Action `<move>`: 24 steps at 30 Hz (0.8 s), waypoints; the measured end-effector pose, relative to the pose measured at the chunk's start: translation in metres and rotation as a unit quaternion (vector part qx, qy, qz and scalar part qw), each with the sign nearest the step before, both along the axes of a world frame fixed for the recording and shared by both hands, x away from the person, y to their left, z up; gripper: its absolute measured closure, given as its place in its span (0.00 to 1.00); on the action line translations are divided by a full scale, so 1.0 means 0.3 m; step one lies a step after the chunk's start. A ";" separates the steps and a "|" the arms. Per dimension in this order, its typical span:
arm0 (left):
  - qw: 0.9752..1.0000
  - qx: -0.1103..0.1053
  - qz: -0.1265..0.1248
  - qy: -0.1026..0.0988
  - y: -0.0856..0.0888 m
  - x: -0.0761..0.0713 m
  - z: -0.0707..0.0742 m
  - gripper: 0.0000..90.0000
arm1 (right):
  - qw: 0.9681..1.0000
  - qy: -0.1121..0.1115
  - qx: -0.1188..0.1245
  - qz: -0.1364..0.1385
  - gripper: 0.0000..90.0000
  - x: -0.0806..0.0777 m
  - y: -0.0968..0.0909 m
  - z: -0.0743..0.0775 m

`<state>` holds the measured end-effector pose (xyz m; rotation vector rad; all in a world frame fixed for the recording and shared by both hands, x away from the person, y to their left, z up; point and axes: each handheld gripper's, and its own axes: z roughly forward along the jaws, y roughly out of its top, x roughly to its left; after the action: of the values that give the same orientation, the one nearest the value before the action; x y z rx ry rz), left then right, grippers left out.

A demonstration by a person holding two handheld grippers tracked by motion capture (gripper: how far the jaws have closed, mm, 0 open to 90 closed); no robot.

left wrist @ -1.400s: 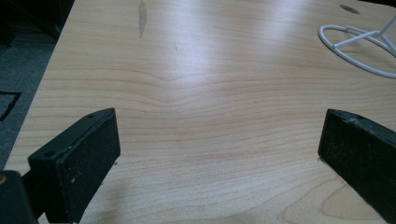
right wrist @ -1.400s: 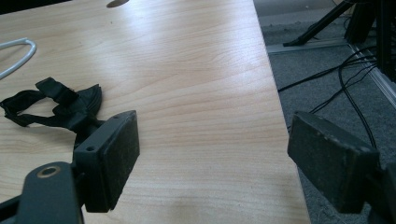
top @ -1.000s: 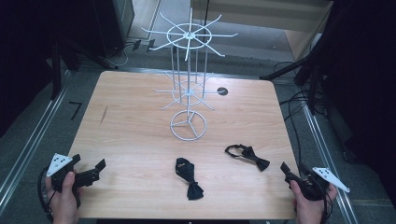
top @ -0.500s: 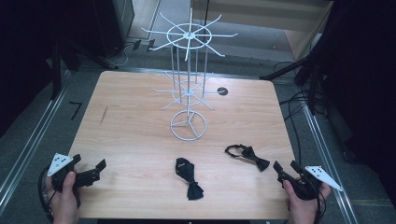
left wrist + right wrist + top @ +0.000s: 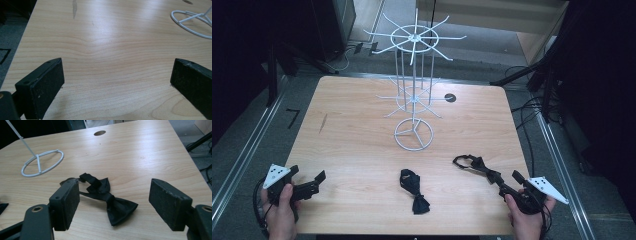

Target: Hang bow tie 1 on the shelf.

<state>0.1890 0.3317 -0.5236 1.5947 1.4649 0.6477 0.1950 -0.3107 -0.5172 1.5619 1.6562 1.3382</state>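
Note:
A white wire display rack (image 5: pixel 413 100) stands on the wooden table (image 5: pixel 352 150), past its middle. Two black bow ties lie in front of it: one (image 5: pixel 413 190) near the front centre, the other (image 5: pixel 477 166) to the right. My right gripper (image 5: pixel 511 183) sits at the front right corner, open, pointing at the right bow tie. In the right gripper view that bow tie (image 5: pixel 107 200) lies flat just beyond the wide-set jaws (image 5: pixel 116 195), untouched. My left gripper (image 5: pixel 307 176) rests open at the front left, with bare wood between its jaws (image 5: pixel 117 75).
The rack's ring base (image 5: pixel 42 162) stands beyond the right bow tie, and a dark cable hole (image 5: pixel 450 97) lies at the table's far side. Metal rails and cables run along both table sides. The rack's arms (image 5: pixel 387 47) spread wide overhead.
My right gripper has moved leftward along the front edge, closer to the right bow tie. The left gripper and both bow ties have stayed put.

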 end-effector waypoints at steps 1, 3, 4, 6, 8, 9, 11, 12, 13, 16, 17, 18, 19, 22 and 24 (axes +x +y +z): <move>1.000 0.000 0.000 0.000 0.000 0.000 0.000 0.00 | 1.000 0.002 0.000 0.002 0.28 -0.001 0.006 0.002; 1.000 0.000 0.000 0.000 0.000 0.000 0.000 0.00 | 1.000 0.002 -0.002 0.007 0.28 -0.001 0.018 0.003; 1.000 0.000 0.000 0.000 0.000 0.000 0.000 0.00 | 1.000 0.002 -0.002 0.007 0.28 -0.001 0.018 0.003; 1.000 0.000 0.000 0.000 0.000 0.000 0.000 0.00 | 1.000 0.001 -0.003 0.012 0.28 -0.003 0.032 0.005; 1.000 0.000 0.000 0.000 0.000 0.000 0.000 0.00 | 1.000 0.000 -0.004 0.014 0.28 -0.003 0.040 0.005; 1.000 0.000 0.000 0.000 0.000 0.000 0.000 0.00 | 1.000 0.001 -0.002 0.017 0.28 -0.004 0.042 0.005; 1.000 0.000 0.000 0.000 0.000 0.000 0.000 0.00 | 1.000 0.002 0.002 0.018 0.28 -0.004 0.045 0.004; 1.000 0.000 0.000 0.000 0.000 0.000 0.000 0.00 | 1.000 0.006 0.009 0.022 0.28 -0.003 0.053 0.001; 1.000 0.000 0.000 0.000 0.000 0.000 0.000 0.00 | 1.000 0.006 0.009 0.022 0.28 -0.003 0.053 0.001; 1.000 -0.001 0.001 -0.001 -0.001 0.000 0.000 0.00 | 1.000 0.006 0.001 0.030 0.28 -0.001 0.072 -0.002; 1.000 0.000 0.001 -0.001 -0.001 0.000 0.000 0.00 | 0.999 0.007 0.000 0.032 0.28 -0.001 0.077 -0.003; 1.000 0.000 0.001 -0.001 -0.001 0.000 0.000 0.00 | 0.999 0.005 -0.004 0.034 0.28 0.000 0.081 -0.004; 1.000 0.000 0.001 -0.001 -0.001 0.000 0.000 0.00 | 0.999 0.006 -0.003 0.035 0.28 0.000 0.085 -0.005; 1.000 0.000 0.001 -0.001 -0.002 0.000 0.000 0.00 | 0.999 0.010 -0.003 0.043 0.28 0.001 0.102 -0.008; 1.000 0.000 0.001 -0.001 -0.002 0.000 0.000 0.00 | 0.999 0.012 -0.003 0.045 0.28 0.000 0.107 -0.009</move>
<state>0.1891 0.3312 -0.5237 1.5931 1.4647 0.6498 0.1951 -0.2786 -0.5199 1.5213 1.7622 1.3642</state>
